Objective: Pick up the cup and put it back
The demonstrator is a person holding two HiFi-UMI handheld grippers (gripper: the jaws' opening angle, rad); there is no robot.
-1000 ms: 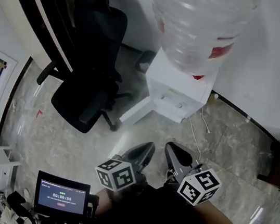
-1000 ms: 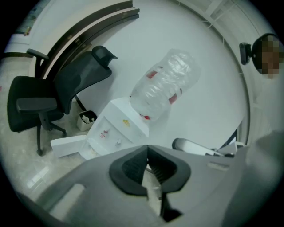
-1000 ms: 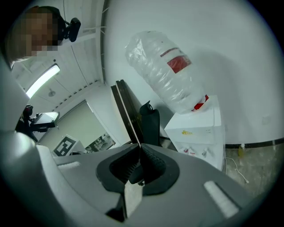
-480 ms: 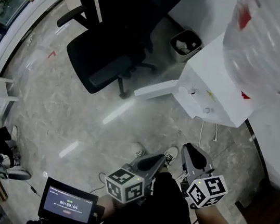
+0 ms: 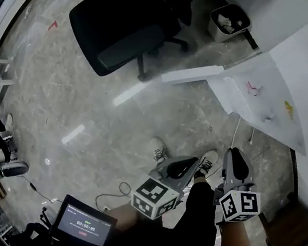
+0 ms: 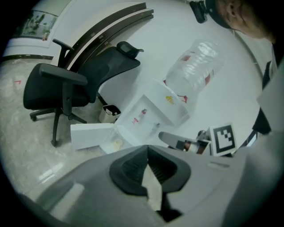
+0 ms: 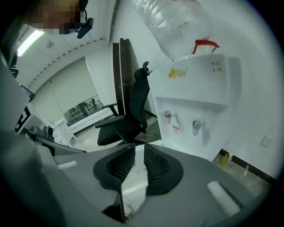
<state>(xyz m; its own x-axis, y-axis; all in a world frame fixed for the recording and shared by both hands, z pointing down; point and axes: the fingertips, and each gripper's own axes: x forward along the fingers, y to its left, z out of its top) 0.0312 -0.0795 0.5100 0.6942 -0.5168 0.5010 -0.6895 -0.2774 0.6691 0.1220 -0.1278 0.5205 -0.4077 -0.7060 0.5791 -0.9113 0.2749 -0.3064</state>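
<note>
No cup shows in any view. The white water dispenser [image 5: 269,88] stands at the upper right of the head view, and its red and blue taps [image 7: 196,125] face the right gripper view. My left gripper [image 5: 191,165] hangs low by the person's legs, shut with nothing in it; its fingertips meet in its own view [image 6: 147,150]. My right gripper [image 5: 234,157] hangs beside it, and its jaws have just been opening. A narrow gap stands between its ribbed pads [image 7: 153,166], with nothing in it. Both point toward the dispenser from a distance.
A black office chair [image 5: 128,28] stands on the marble floor at the upper left. A small waste bin [image 5: 229,21] sits beside the dispenser, whose lower door [image 5: 193,74] hangs open. A timer screen [image 5: 84,227] is at the bottom edge. The person's shoes [image 5: 158,149] are below the grippers.
The head view has tipped further down, so the dispenser slid to the upper right. Both grippers have sunk toward the person's legs. The big bottle has left the head view.
</note>
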